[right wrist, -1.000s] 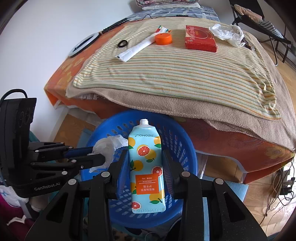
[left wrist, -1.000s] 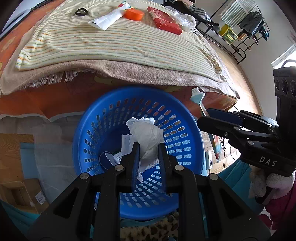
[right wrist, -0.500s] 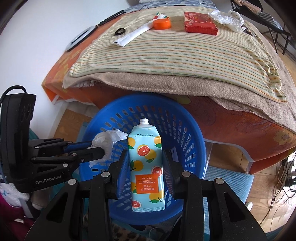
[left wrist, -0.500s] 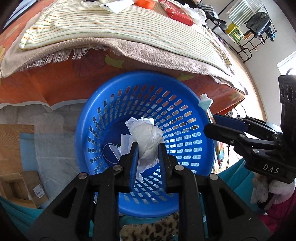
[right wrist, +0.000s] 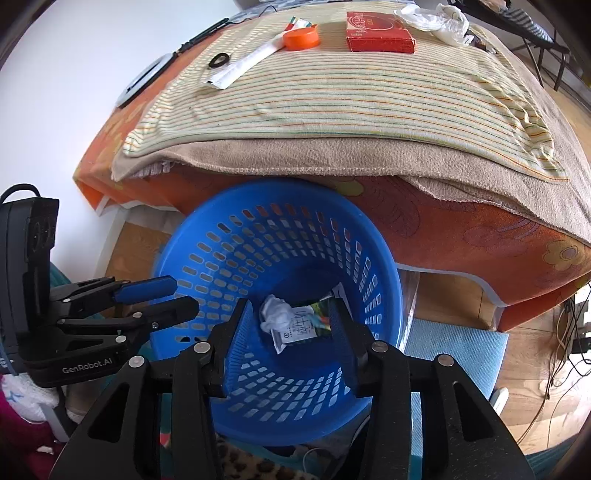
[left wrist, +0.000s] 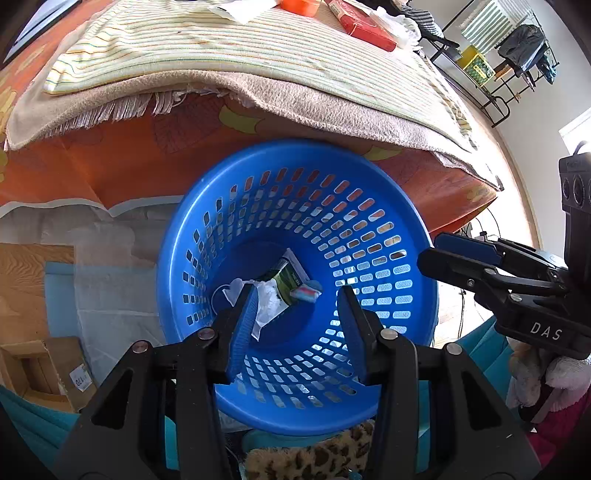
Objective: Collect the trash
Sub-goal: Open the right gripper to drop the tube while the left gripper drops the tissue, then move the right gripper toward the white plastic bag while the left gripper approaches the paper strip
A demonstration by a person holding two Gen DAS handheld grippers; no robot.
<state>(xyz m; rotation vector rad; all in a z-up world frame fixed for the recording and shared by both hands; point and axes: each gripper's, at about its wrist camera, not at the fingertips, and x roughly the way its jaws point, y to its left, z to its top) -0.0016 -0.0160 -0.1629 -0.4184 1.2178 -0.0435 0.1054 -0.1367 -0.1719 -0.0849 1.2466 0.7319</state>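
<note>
Both the left gripper (left wrist: 297,310) and the right gripper (right wrist: 290,325) are hovering over the blue basket (right wrist: 207,240) with jaws apart and empty. Remaining trash is lying on the striped blanket (right wrist: 351,92): a red box (right wrist: 378,37), stiff and light, best pinched across its short sides; a crumpled plastic wrap (right wrist: 432,18), soft, graspable anywhere.

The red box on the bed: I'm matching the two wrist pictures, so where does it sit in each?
Left wrist view: the red box lies at the top edge, right of centre, on the striped blanket.
Right wrist view: the red box lies at the top, right of centre.
Shared landmark: the orange lid just left of it.
</note>
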